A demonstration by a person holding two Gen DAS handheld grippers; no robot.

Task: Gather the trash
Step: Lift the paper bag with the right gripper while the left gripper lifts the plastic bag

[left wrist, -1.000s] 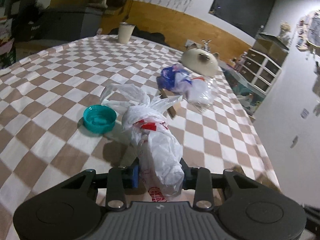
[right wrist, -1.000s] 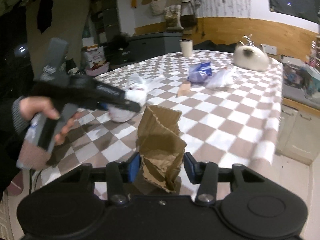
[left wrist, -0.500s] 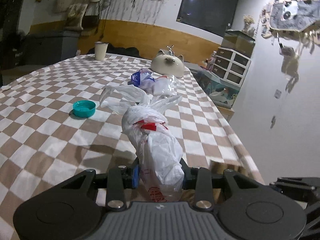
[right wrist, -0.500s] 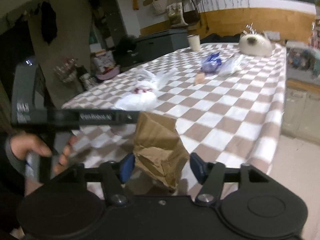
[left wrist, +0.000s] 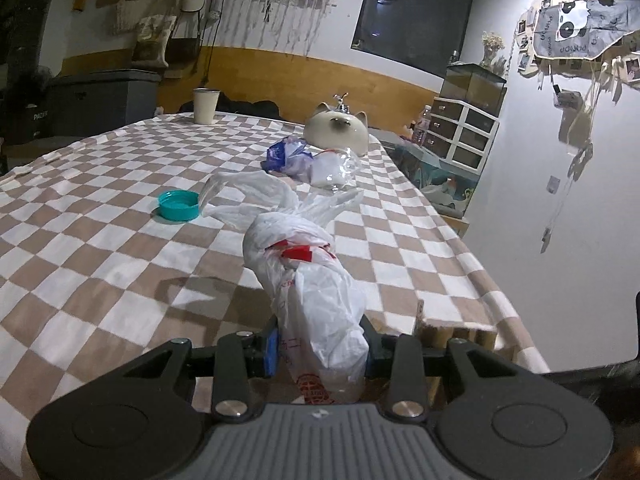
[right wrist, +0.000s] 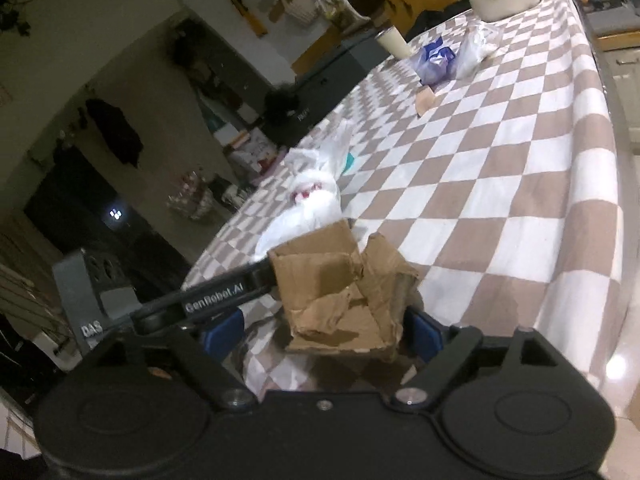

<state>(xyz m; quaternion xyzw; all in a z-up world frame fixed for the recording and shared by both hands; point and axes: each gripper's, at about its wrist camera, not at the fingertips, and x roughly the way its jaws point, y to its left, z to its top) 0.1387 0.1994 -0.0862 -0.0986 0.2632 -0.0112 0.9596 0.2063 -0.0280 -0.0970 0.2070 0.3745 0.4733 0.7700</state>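
Left wrist view
Left gripper [left wrist: 320, 354]: its jaws are clamping the lower end of a crumpled white plastic bag with red print [left wrist: 310, 280]; both blue pads are pressing against the bag's sides.
White plastic bag: it is sticking up and forward out of the jaws, with its knotted handles trailing toward the table's middle.
Table [left wrist: 100, 240]: a brown-and-white checked cloth is covering it.
Teal round plastic lid [left wrist: 179, 205]: it is lying open side up on the cloth, left of the bag's handles and apart from them.
Far trash: a blue-and-white crumpled wrapper [left wrist: 286, 154] and a clear plastic bag [left wrist: 334, 168] are lying side by side, touching, near the far right edge.
Cream cat-shaped ceramic pot [left wrist: 336, 130]: it is standing just behind the far trash.
Pale cup [left wrist: 206, 106]: it is standing at the table's far edge.

Right wrist view
Right gripper [right wrist: 328, 334]: its jaws are opening; a torn brown cardboard piece [right wrist: 340, 292] is sitting between them, with a clear gap at the left blue pad [right wrist: 222, 330].
Brown cardboard piece: it is sitting at the near table edge, crumpled and partly folded.
Left gripper in this view: its black finger is crossing in from the left, with the white bag beyond the cardboard.
Small tan scrap [right wrist: 425, 100]: it is lying on the cloth just before the blue wrapper.
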